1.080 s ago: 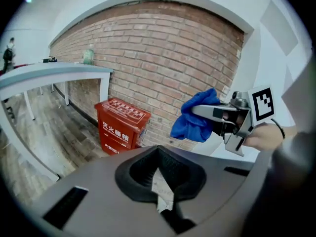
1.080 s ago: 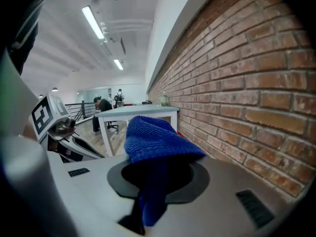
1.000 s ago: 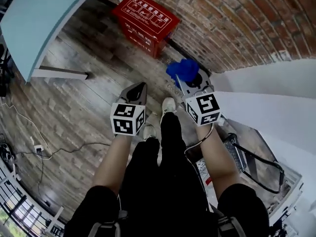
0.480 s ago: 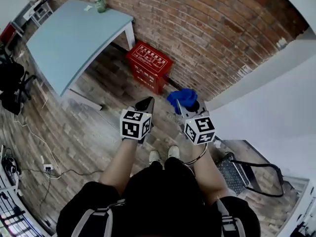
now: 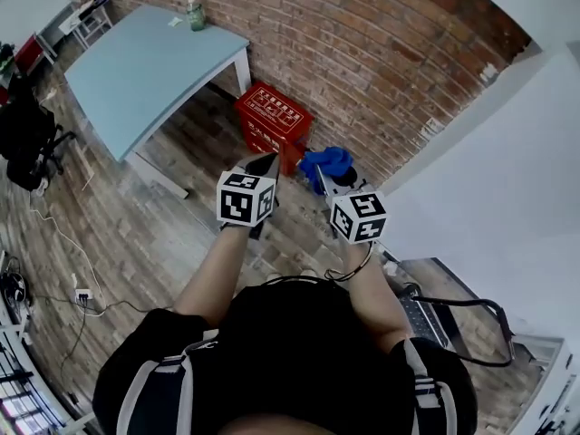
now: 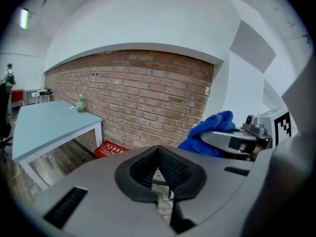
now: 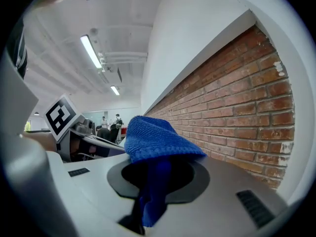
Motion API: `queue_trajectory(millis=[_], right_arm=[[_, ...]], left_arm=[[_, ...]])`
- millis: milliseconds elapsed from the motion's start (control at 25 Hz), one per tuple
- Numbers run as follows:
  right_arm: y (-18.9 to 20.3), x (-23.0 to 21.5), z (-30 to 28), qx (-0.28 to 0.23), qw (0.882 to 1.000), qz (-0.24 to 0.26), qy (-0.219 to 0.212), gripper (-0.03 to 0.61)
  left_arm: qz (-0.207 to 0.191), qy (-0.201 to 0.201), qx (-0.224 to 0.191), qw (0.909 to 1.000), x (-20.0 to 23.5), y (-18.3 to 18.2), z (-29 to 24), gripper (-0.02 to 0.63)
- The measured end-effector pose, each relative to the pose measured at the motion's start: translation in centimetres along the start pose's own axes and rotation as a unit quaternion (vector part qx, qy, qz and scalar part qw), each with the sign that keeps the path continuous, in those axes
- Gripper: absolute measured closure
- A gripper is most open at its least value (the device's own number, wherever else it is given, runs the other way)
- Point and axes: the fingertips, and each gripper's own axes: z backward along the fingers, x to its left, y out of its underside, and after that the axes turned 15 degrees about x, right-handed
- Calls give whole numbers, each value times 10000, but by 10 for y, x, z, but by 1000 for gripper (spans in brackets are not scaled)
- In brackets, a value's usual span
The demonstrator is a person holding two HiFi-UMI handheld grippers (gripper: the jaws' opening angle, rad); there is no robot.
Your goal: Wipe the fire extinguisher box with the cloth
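The red fire extinguisher box (image 5: 273, 122) stands on the wood floor against the brick wall; the left gripper view shows the box (image 6: 109, 150) low beside a table leg. My right gripper (image 5: 323, 172) is shut on a blue cloth (image 5: 327, 164), held in the air to the right of the box; the cloth (image 7: 153, 152) bulges over the pinched jaws. My left gripper (image 5: 262, 165) is shut with nothing in it, its tips level with the box's near side. Its closed pads (image 6: 160, 168) meet in front of the brick wall.
A light blue table (image 5: 145, 65) with a small bottle (image 5: 196, 13) stands left of the box. The brick wall (image 5: 381, 71) runs behind it, meeting a white wall at right. A laptop (image 5: 426, 320) and cables lie on the floor.
The head view has lifted, so the box and table sit farther out and more of the room shows. Both grippers have risen and point toward the box, their states unchanged.
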Motion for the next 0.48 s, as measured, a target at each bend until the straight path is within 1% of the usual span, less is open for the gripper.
queue_trajectory(millis=[280, 480], right_arm=[[-10, -22, 11, -106, 9999, -10, -109, 483], [-15, -35, 12, -153, 9997, 14, -179, 483]], left_arm=[[-30, -182, -134, 9997, -18, -16, 0, 609], [-37, -228, -171, 9996, -26, -26, -7, 609]])
